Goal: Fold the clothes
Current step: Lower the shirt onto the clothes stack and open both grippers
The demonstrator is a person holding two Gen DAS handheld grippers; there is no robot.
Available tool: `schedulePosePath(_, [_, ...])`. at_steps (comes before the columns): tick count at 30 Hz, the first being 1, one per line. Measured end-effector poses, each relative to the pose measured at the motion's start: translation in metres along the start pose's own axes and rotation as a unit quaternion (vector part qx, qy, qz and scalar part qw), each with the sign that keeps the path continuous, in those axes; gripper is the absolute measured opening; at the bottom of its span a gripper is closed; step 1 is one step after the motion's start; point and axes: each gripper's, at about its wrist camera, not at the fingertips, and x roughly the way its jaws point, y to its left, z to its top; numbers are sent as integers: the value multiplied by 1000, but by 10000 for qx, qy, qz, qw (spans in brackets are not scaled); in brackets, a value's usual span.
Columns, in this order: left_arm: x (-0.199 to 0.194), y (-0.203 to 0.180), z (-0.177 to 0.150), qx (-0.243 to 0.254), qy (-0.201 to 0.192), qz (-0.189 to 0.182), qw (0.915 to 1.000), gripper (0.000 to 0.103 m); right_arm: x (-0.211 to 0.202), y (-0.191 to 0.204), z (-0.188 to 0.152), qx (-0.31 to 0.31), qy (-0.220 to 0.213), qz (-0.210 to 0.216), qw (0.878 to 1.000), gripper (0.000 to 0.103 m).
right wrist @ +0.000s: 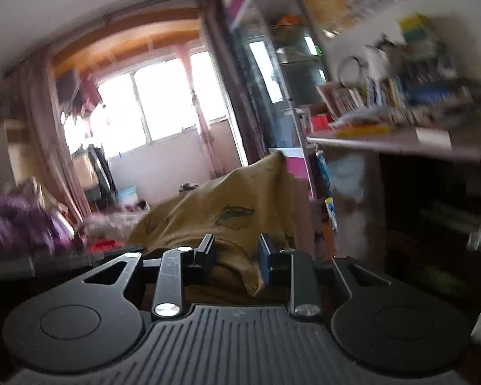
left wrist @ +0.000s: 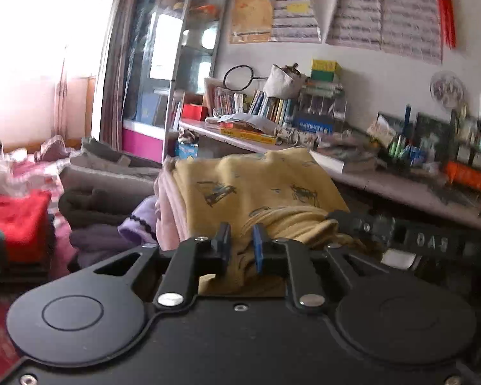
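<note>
A yellow garment (left wrist: 256, 189) printed with small dark cars lies folded on top of a pile of clothes. My left gripper (left wrist: 240, 240) is at its near edge, jaws close together with bunched yellow cloth and a ribbed hem pinched between the pads. In the right wrist view the same yellow garment (right wrist: 227, 211) rises ahead. My right gripper (right wrist: 235, 256) has its jaws a little wider apart, a thick fold of the cloth filling the gap and touching both pads. The tip of the right gripper (left wrist: 384, 234) shows at the garment's right side in the left wrist view.
Under the yellow garment lie pink and purple clothes (left wrist: 144, 221), with grey folded bedding (left wrist: 112, 173) behind. A red garment (left wrist: 16, 221) sits at the left. A cluttered desk (left wrist: 400, 186) with books runs along the right wall. A glass cabinet (left wrist: 182, 73) stands near the bright window (right wrist: 157, 102).
</note>
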Motion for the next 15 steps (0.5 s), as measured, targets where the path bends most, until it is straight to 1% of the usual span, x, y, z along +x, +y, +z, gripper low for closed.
schedulePosePath(3, [-11,-2,11,123,-33,108,9999,19,-7,4,7,-15,-52,26,10000,29])
schedulePosePath(5, [-22,-5,14,111,-95,92,9999,37,-17,7,12,160,-165,90,9997,30])
schedulePosePath(6, [-28,-6,14,99,-129,94,9998,40,-22,9,13,225,-198,113,9995,31])
schedulePosePath(9, [-45,-5,14,-100,-153,49,9998,43,-35,16,12,349,-221,159,9990,32])
schedulePosePath(11, [-58,-4,14,-381,-4,22,9993,67,-43,22,11,450,-200,198,9986,32])
schedulePosePath(12, [-65,-4,14,-520,73,-1,9986,70,-47,26,11,547,-126,234,9981,34])
schedulePosePath(13, [-73,-4,14,-629,115,-7,9980,75,-52,31,10,639,-57,266,9976,42])
schedulePosePath(15, [-89,-4,14,-822,219,-13,9964,82,-64,42,7,767,15,280,9967,51])
